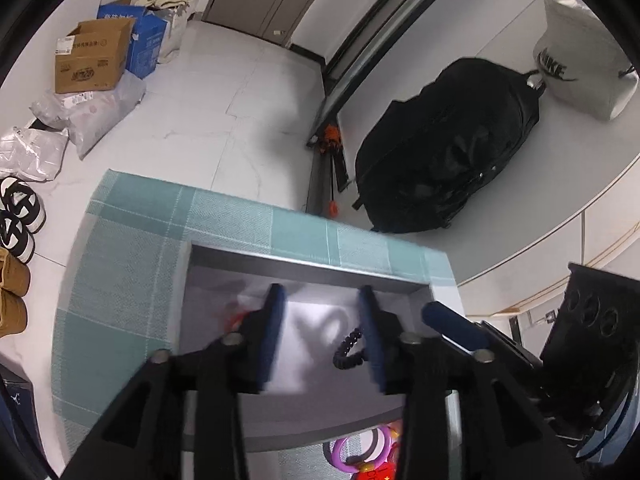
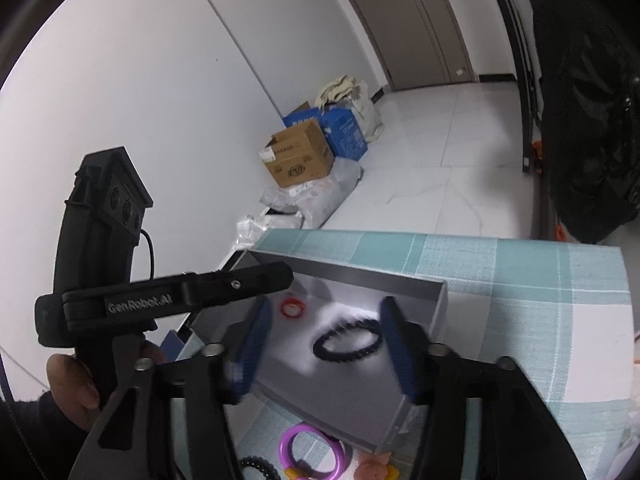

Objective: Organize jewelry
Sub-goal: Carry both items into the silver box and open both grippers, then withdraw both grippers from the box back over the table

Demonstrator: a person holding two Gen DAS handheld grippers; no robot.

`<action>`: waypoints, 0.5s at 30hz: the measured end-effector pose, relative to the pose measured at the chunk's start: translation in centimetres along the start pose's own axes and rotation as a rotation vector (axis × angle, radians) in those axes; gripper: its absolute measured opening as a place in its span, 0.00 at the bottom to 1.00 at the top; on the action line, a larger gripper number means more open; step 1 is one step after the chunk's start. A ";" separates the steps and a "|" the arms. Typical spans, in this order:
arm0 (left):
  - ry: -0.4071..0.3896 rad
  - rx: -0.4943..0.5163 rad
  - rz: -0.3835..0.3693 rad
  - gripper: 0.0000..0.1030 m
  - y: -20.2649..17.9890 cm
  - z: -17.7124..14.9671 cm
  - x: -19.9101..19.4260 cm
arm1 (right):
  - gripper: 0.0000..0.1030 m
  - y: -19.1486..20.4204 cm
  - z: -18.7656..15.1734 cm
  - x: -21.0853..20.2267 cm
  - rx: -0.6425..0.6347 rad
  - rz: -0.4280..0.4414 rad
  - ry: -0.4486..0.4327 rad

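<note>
Inside the grey tray (image 2: 436,300) lie a black beaded bracelet (image 2: 347,343) and a small red ring (image 2: 291,306), well apart. Both the left gripper (image 1: 322,320) and right gripper (image 2: 326,340) hover over it, jaws apart and empty. A purple ring (image 2: 312,454) lies outside on the checked cloth (image 2: 540,320).

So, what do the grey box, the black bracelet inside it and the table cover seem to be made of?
Grey box: probably card or thin board with a smooth satin grey finish; its floor gives a soft glare and its walls are thin and straight.
Black bracelet: a ring of small rounded beads, glossy black, perhaps plastic or stone; I cannot tell which.
Table cover: woven cloth, teal and white checks, with visible weave and a matte look.
</note>
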State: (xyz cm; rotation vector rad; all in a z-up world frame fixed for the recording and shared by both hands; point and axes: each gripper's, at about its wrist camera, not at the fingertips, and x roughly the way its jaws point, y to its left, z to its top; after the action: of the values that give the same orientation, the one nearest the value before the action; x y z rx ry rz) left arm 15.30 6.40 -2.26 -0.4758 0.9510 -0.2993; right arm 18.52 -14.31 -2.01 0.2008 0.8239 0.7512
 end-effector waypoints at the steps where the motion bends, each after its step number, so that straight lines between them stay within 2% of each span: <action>1: -0.011 0.000 -0.003 0.44 0.0 0.0 -0.3 | 0.60 0.1 0.0 -0.5 0.000 0.006 -0.015; 3: -0.020 -0.007 -0.026 0.45 0.2 0.0 -0.7 | 0.62 0.3 -0.1 -1.4 -0.006 0.005 -0.040; 7: -0.052 0.000 -0.044 0.48 -0.3 -0.2 -1.9 | 0.72 0.9 -0.3 -2.9 -0.022 -0.032 -0.077; 13: -0.082 0.045 -0.003 0.49 -1.8 -1.4 -3.4 | 0.79 1.7 -0.8 -4.9 -0.030 -0.061 -0.101; 15: -0.116 0.067 -0.009 0.49 -2.4 -2.1 -4.6 | 0.81 1.9 -1.2 -5.6 -0.028 -0.068 -0.114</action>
State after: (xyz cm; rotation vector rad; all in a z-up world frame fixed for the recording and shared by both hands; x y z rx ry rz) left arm 10.89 5.79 1.16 -0.4319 0.8240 -0.3077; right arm 14.22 -16.86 1.35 0.1876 0.7079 0.6804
